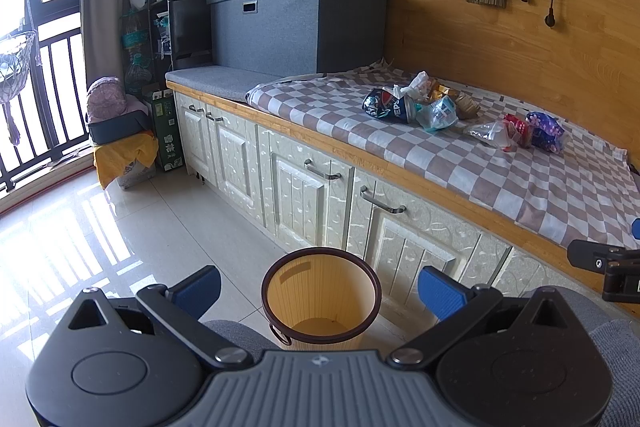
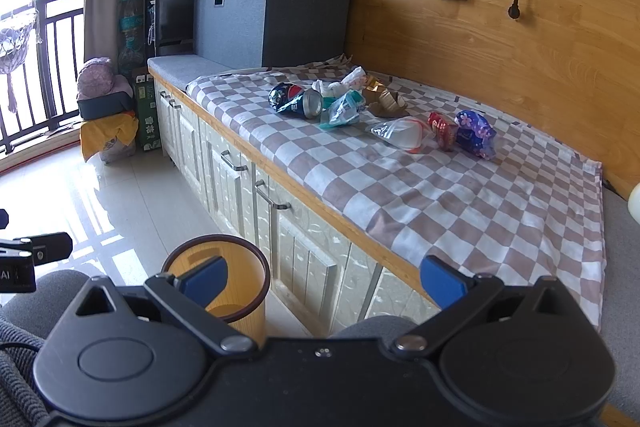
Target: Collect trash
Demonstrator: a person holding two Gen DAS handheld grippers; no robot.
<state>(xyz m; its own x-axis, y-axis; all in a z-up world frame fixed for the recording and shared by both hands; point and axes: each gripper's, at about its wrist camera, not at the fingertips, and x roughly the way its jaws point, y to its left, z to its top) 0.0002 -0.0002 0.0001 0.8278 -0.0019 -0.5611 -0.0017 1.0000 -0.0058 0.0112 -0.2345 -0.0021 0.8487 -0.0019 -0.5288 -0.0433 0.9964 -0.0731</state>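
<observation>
crushed Pepsi can [image 2: 295, 100], wrappers [image 2: 474, 133] scattered on checked cloth [image 2: 460, 211], empty bin [image 1: 320, 297] upright on floor

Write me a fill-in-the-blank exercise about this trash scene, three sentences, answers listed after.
1. The crushed Pepsi can lies on the ____ cloth.
2. The yellow waste bin stands on the floor and holds ____ trash.
3. The left gripper and the right gripper both have their jaws ____.

Missing words: checkered; no; open
</observation>
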